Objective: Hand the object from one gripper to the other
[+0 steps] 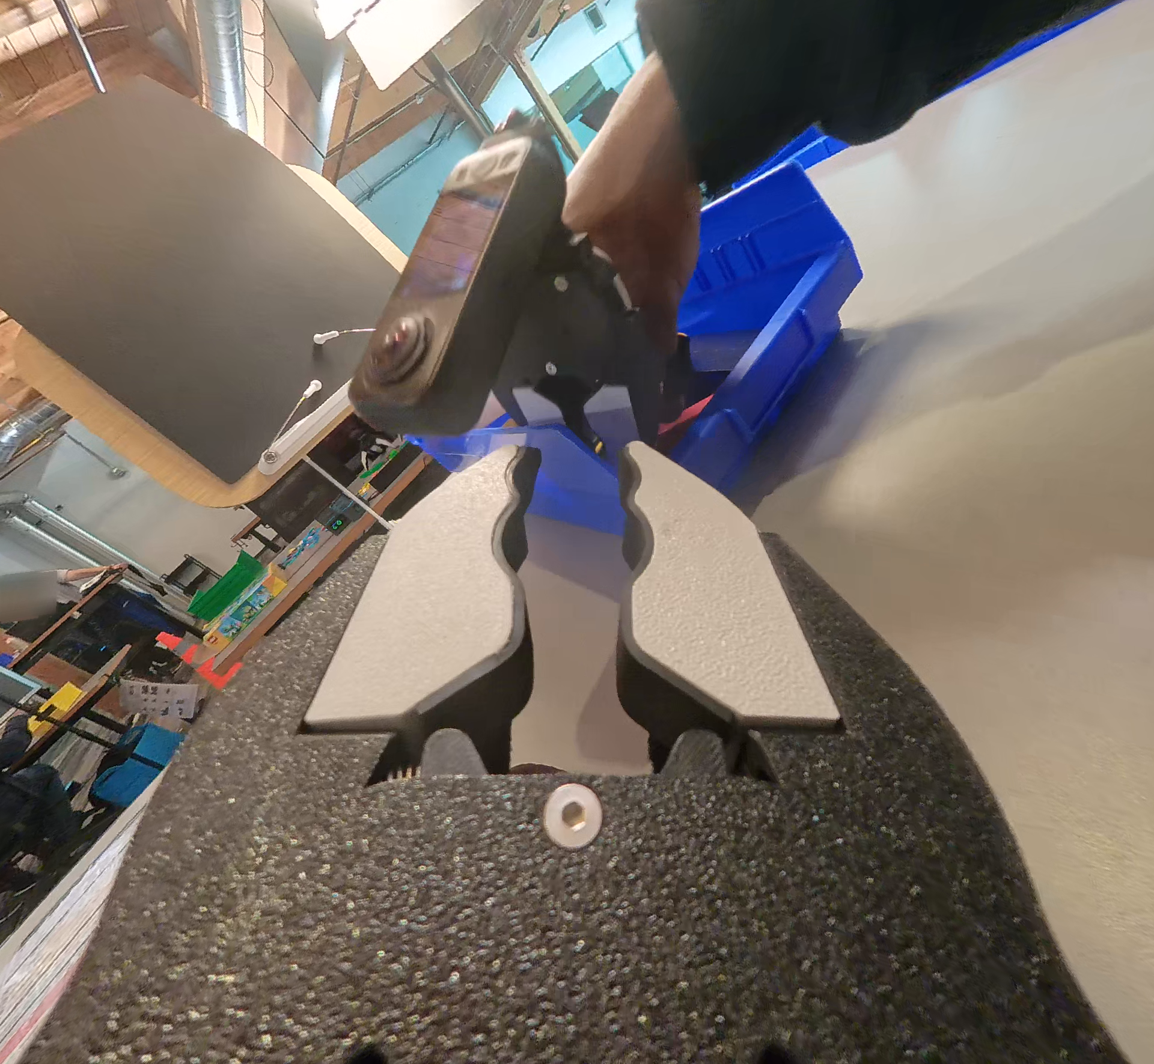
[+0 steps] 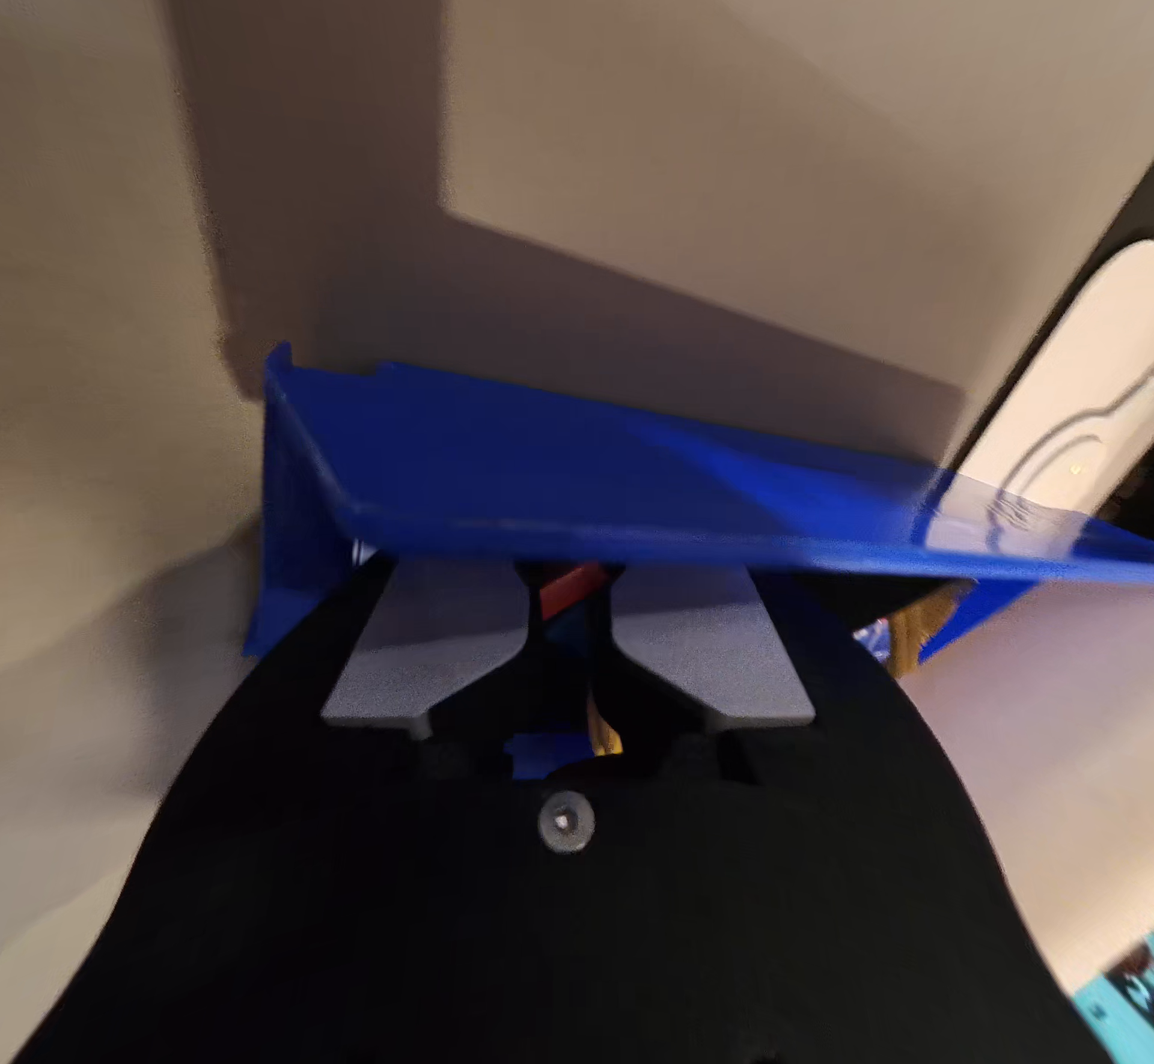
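Left wrist view: my left gripper point(image 1: 571, 472) hovers with jaws apart, empty, over the pale table point(image 1: 999, 472); a hand point(image 1: 631, 222) tips the right gripper point(image 1: 599, 441) into the blue bin point(image 1: 774, 310).

Right wrist view: fingertips lie under the bin rim; a narrow gap shows a red object point(image 2: 571, 588), grip uncertain.
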`<state>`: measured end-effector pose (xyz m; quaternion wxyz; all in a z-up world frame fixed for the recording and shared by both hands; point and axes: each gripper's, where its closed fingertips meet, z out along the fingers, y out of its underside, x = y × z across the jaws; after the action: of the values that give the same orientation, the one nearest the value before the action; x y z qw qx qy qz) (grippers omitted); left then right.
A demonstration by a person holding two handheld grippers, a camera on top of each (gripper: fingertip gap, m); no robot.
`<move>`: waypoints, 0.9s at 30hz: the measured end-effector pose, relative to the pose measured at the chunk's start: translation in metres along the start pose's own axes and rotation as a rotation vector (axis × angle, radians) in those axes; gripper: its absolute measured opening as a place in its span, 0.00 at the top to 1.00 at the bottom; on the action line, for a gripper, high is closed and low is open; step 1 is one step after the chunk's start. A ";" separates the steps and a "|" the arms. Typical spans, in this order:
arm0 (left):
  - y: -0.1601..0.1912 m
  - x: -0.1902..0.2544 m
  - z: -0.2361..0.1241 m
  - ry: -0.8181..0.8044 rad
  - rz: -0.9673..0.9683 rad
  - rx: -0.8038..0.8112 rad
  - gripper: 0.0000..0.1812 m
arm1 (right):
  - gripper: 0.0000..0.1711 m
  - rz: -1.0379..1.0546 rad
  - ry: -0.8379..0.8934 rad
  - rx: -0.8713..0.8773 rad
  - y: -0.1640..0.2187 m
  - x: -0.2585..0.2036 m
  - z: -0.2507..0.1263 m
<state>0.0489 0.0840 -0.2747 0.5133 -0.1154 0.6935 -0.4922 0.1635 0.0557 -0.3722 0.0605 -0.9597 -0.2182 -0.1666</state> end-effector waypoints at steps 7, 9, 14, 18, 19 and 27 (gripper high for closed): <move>0.001 -0.006 -0.001 -0.003 -0.044 0.014 0.85 | 0.94 0.170 0.249 0.216 0.002 0.010 -0.056; 0.000 -0.007 -0.001 0.001 -0.051 0.028 0.85 | 0.94 0.236 0.317 0.327 0.001 0.005 -0.074; -0.003 0.002 0.002 0.037 -0.065 0.059 0.84 | 0.94 0.372 0.382 0.673 -0.012 -0.022 -0.117; -0.005 0.021 0.013 0.084 -0.032 0.072 0.81 | 0.94 0.429 0.317 0.977 -0.028 -0.049 -0.144; -0.007 0.025 0.016 0.086 -0.018 0.077 0.79 | 0.94 0.440 0.285 1.039 -0.030 -0.054 -0.148; -0.023 0.049 0.032 0.120 0.042 0.134 0.85 | 0.94 0.492 -0.005 1.373 -0.046 -0.088 -0.158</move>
<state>0.0458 0.0219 -0.2849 0.4877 -0.0368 0.6907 -0.5327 0.0225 0.0326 -0.2527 0.6841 -0.7270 -0.0516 0.0285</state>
